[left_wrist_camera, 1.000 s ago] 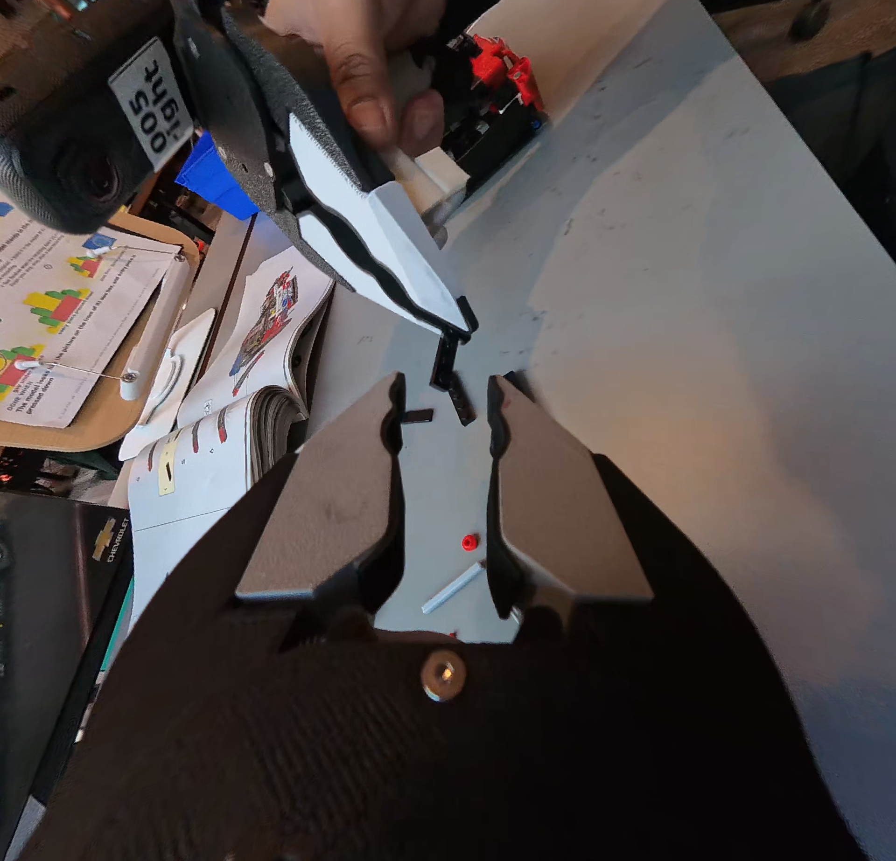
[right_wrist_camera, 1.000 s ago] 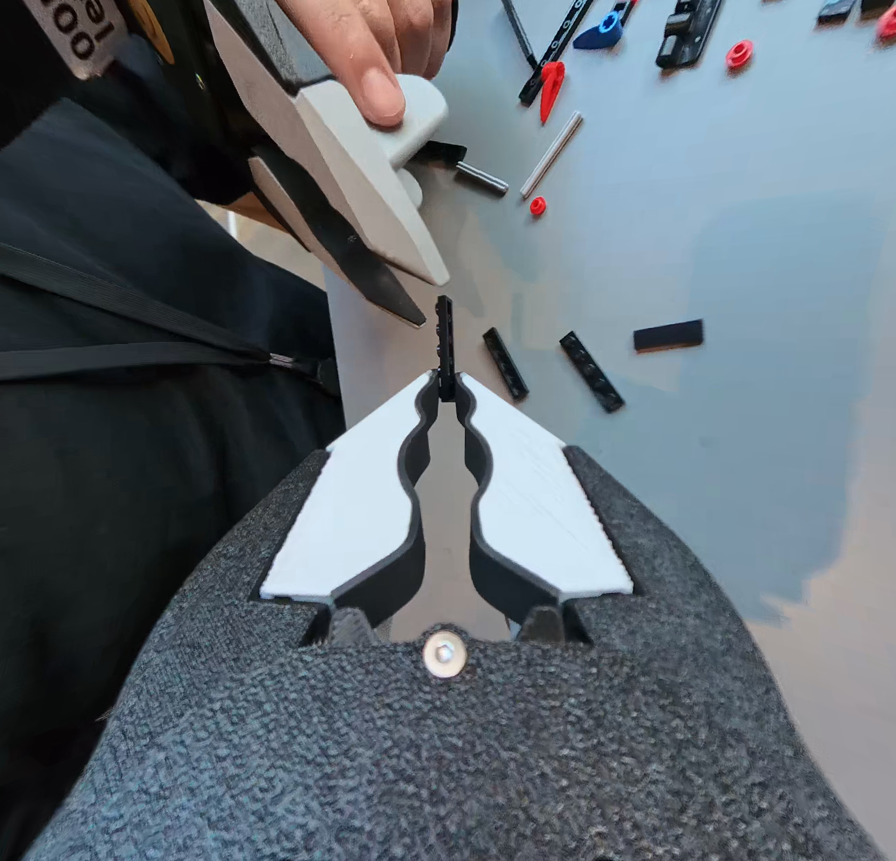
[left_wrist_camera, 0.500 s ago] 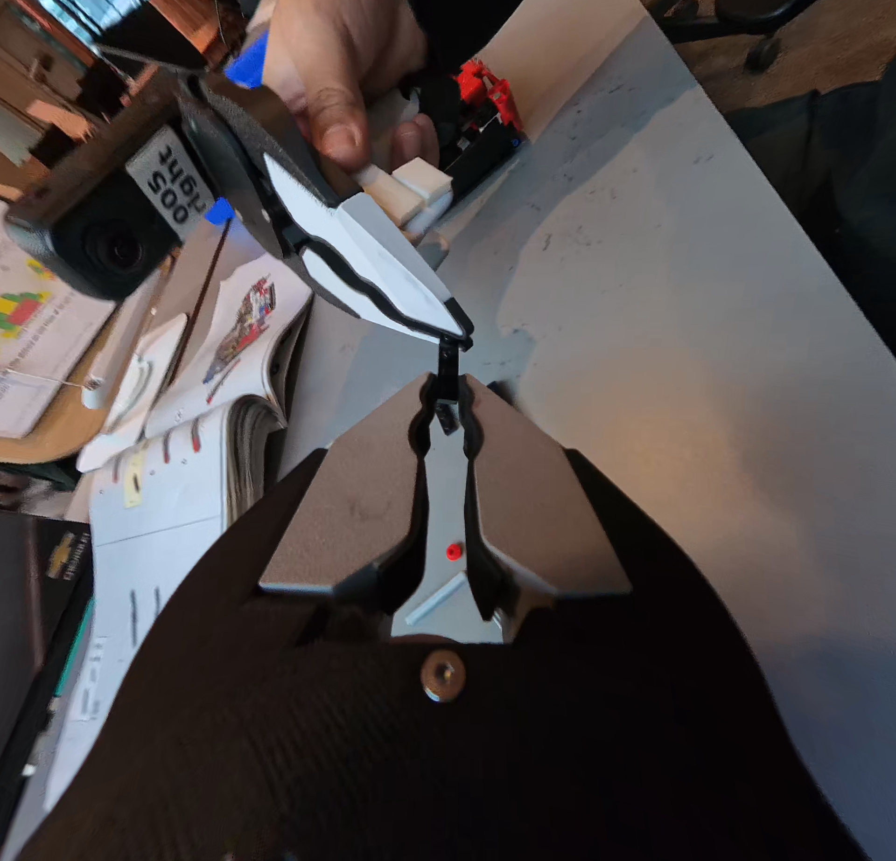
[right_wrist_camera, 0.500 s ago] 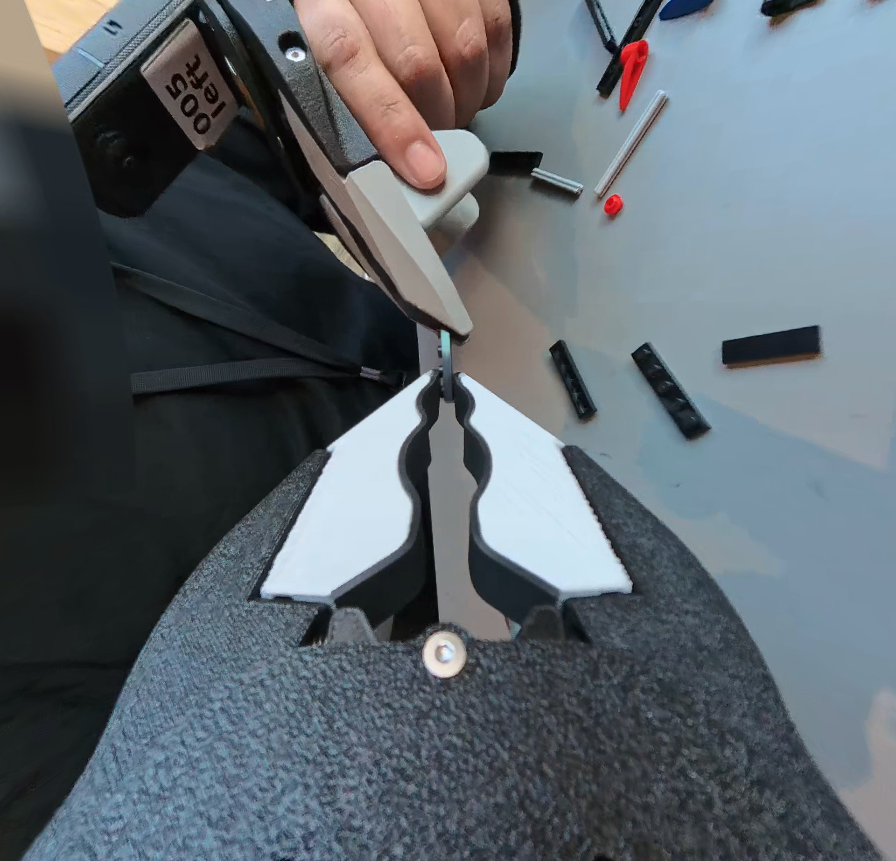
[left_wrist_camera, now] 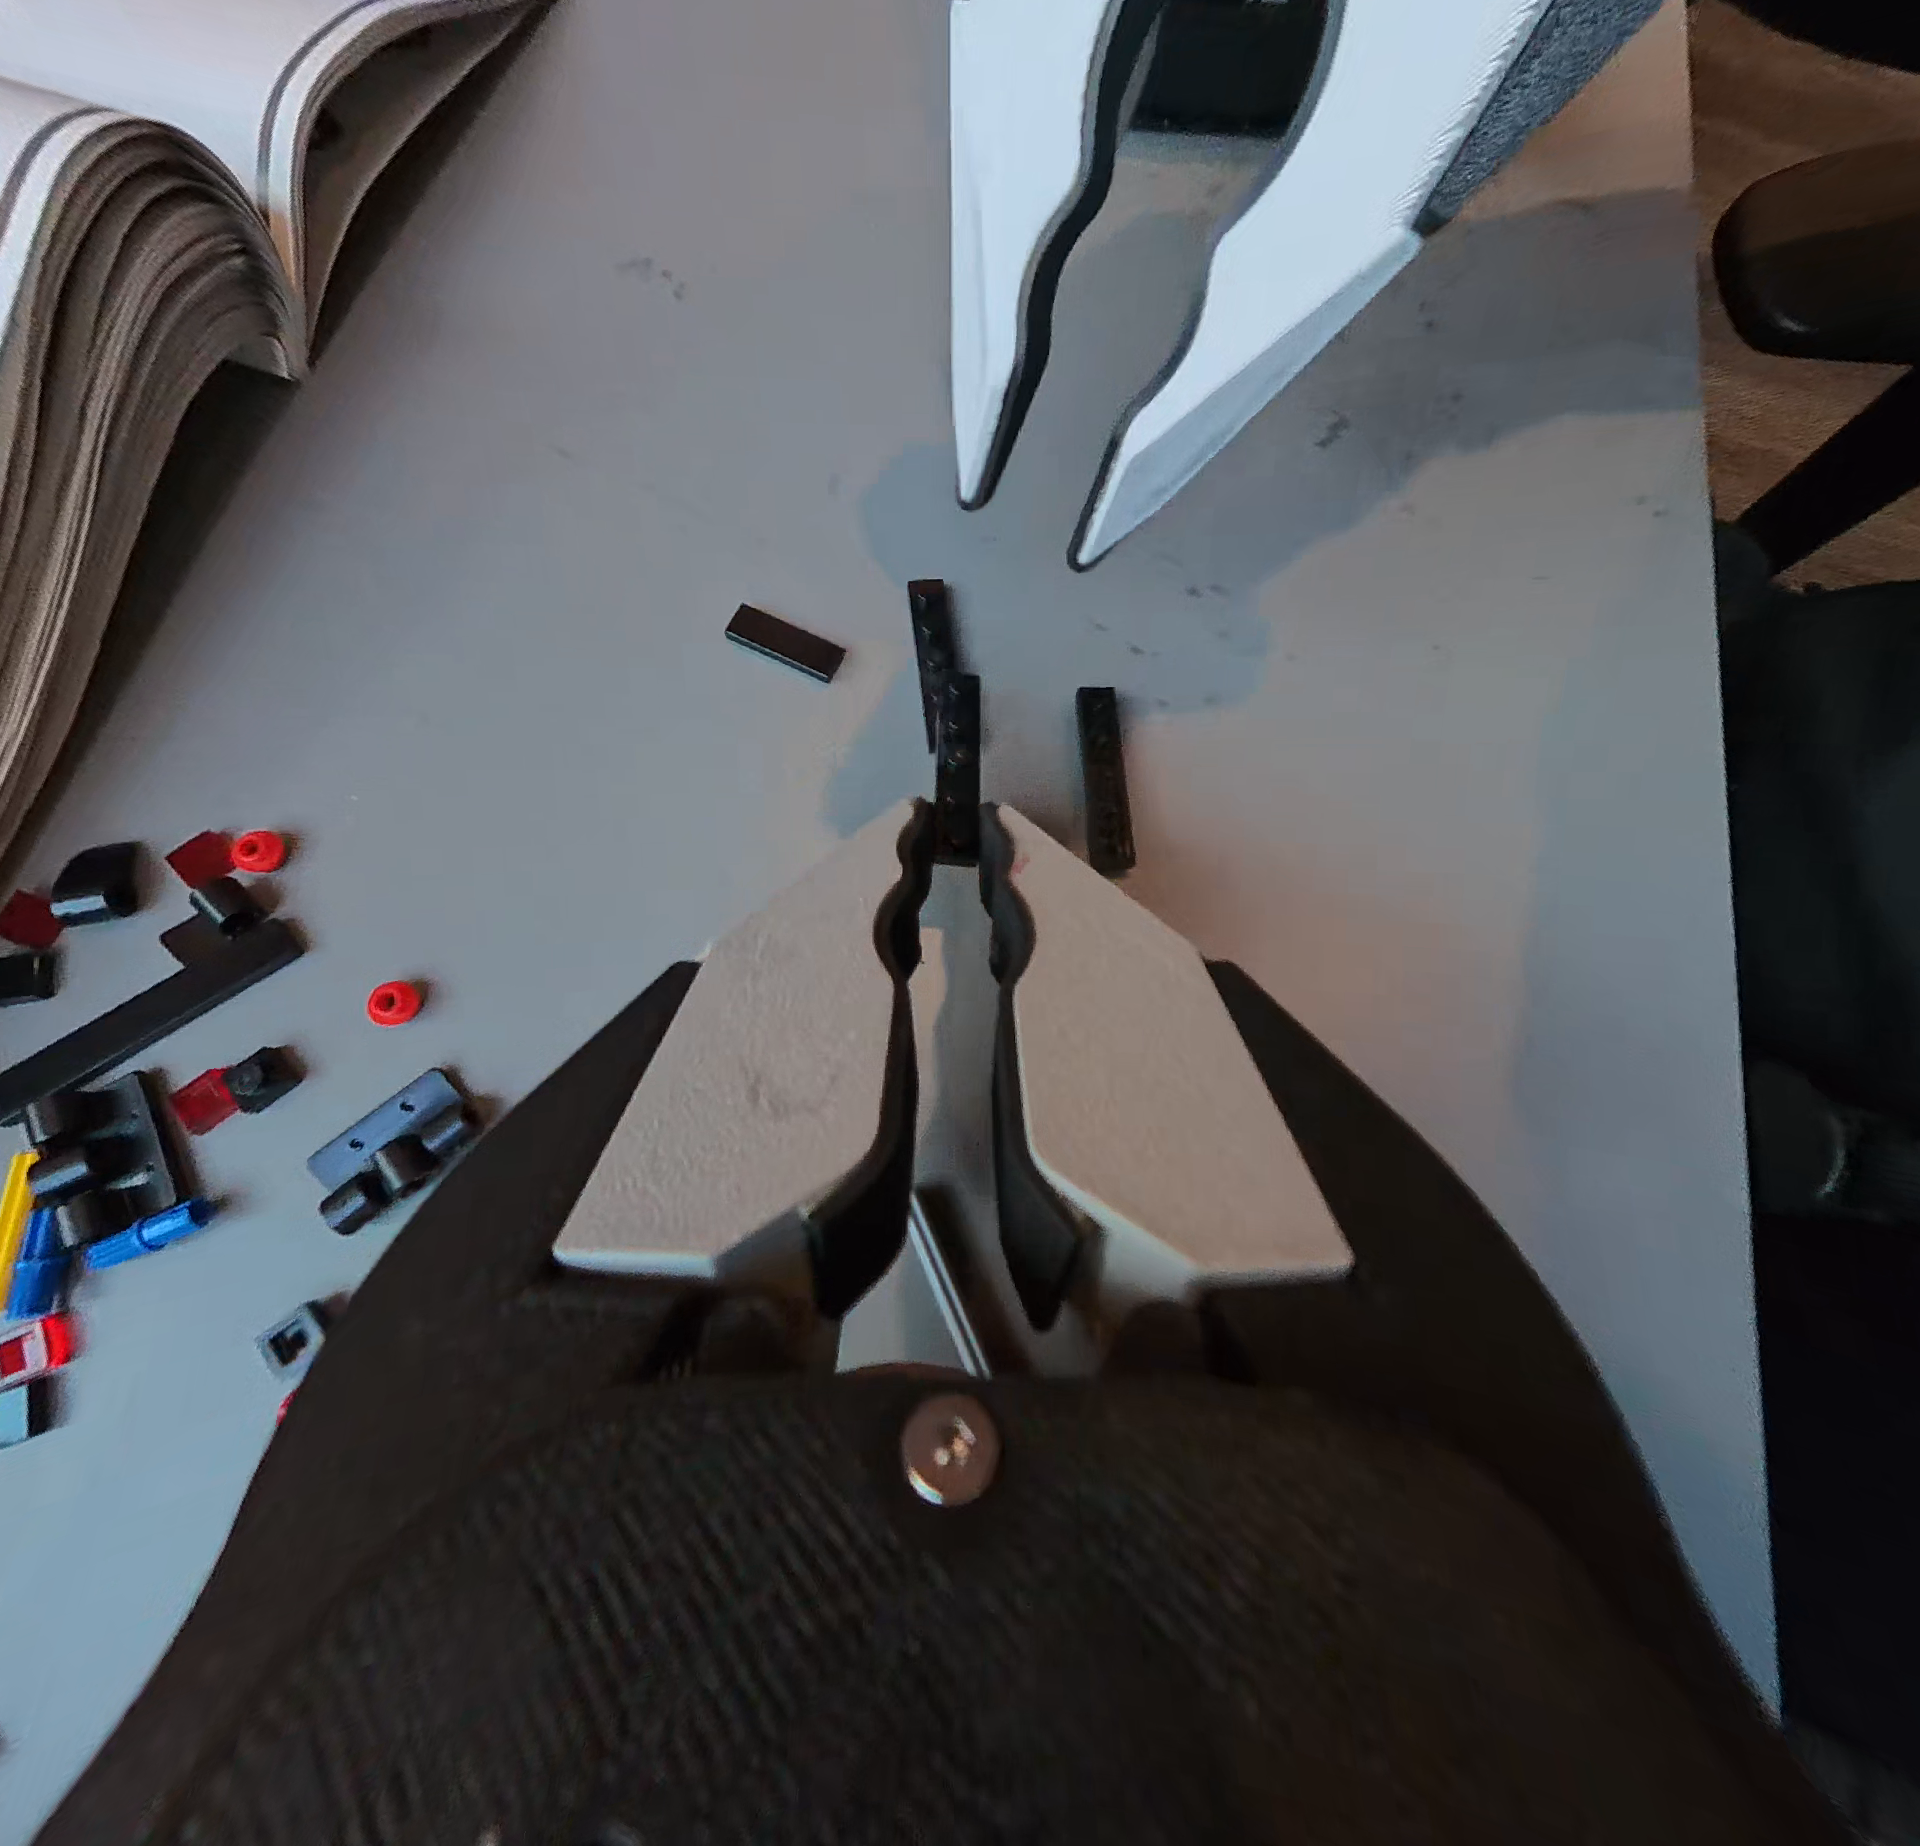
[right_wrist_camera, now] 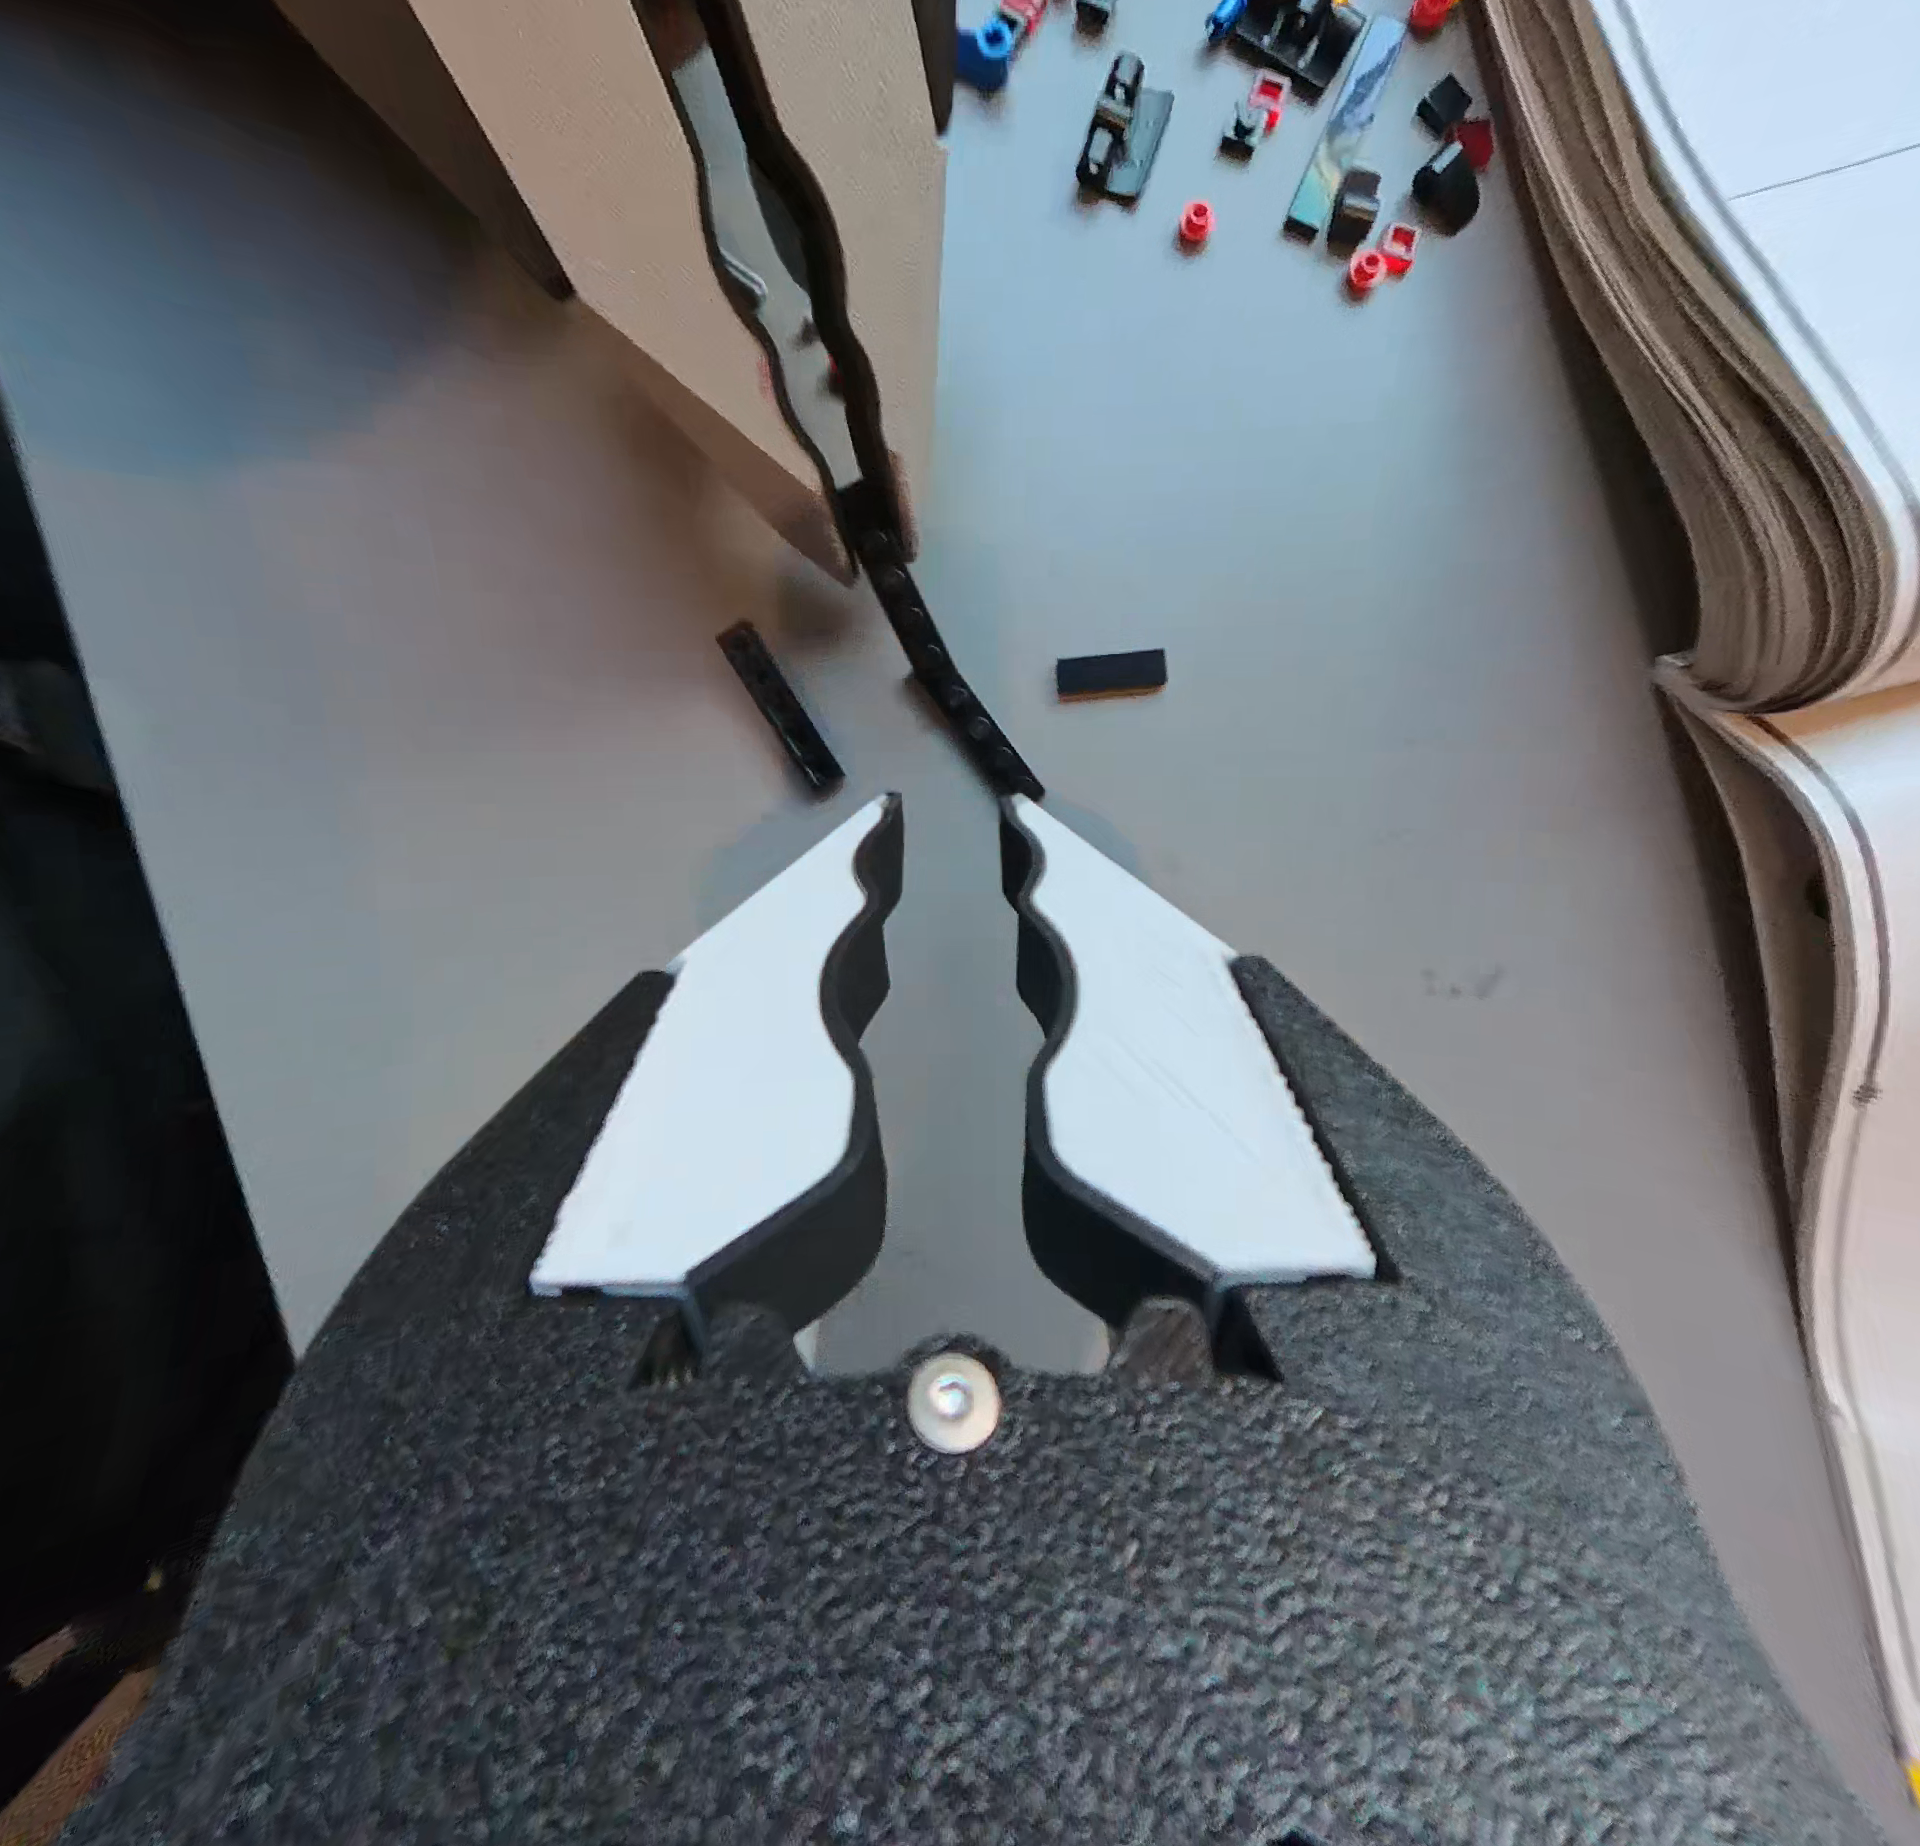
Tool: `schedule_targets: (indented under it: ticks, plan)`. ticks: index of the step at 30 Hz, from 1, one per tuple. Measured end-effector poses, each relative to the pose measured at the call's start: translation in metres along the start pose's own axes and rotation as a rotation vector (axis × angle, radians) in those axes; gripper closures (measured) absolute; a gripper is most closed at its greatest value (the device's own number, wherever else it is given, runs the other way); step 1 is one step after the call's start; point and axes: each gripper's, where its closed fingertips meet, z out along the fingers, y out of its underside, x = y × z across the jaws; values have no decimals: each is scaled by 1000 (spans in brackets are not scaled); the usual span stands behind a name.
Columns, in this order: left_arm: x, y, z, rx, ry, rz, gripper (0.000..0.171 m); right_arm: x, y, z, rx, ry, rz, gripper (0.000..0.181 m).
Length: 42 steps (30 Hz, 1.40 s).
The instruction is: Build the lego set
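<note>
My left gripper (left_wrist_camera: 954, 832) is shut on a thin black studded plate (left_wrist_camera: 957, 757), held by one end just above the grey table (left_wrist_camera: 540, 508). My right gripper (left_wrist_camera: 1027, 527), with white fingers, is open and empty, just beyond that plate. In the right wrist view my right gripper (right_wrist_camera: 950, 807) is open over the table, and the left gripper (right_wrist_camera: 879, 537) holds the plate (right_wrist_camera: 885, 555) ahead of it. Two more black plates lie below: one (left_wrist_camera: 928, 627) under the held plate, one (left_wrist_camera: 1103, 778) to its right. A smooth black tile (left_wrist_camera: 784, 643) lies to the left.
Several loose red, blue and black parts (left_wrist_camera: 208, 1069) lie at the left, also shown in the right wrist view (right_wrist_camera: 1247, 82). An open instruction book (left_wrist_camera: 156, 186) lies at the far left. The table edge (left_wrist_camera: 1714, 861) runs down the right, with a dark chair beyond. The tips of one gripper are about 5 cm away from the tips of the other. Both grippers' tips are roughly 5 cm from the smooth black tile (left_wrist_camera: 784, 643). Look for it in the right wrist view (right_wrist_camera: 1108, 664) too.
The right gripper has let go of the black plate, opened and drawn back. The left gripper has shut on the plate and holds it alone. Both views now look down at the table.
</note>
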Motion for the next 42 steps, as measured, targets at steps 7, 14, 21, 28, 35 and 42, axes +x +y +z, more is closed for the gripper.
schedule_targets:
  ticks: [7, 14, 21, 28, 35, 42]
  plan:
    - [-2, 3, 3, -16, -11, -19, 166, 13, 11, 12, -72, 28, 2, 158]
    - [-4, 5, 3, -19, -14, -28, 166, 7, 8, 22, -82, -64, 33, 164]
    - [-18, 8, -7, -25, -45, -27, 166, 2, 10, 16, -73, -77, 91, 170]
    - [-23, -3, -20, 57, -19, -81, 166, 9, -3, -6, 76, -28, 218, 171]
    - [-11, -1, -11, 33, 21, -46, 166, -1, -19, -13, 232, -33, 182, 167]
    - [-3, -3, -9, 37, 34, -13, 166, -5, -22, -9, 218, -22, 52, 157]
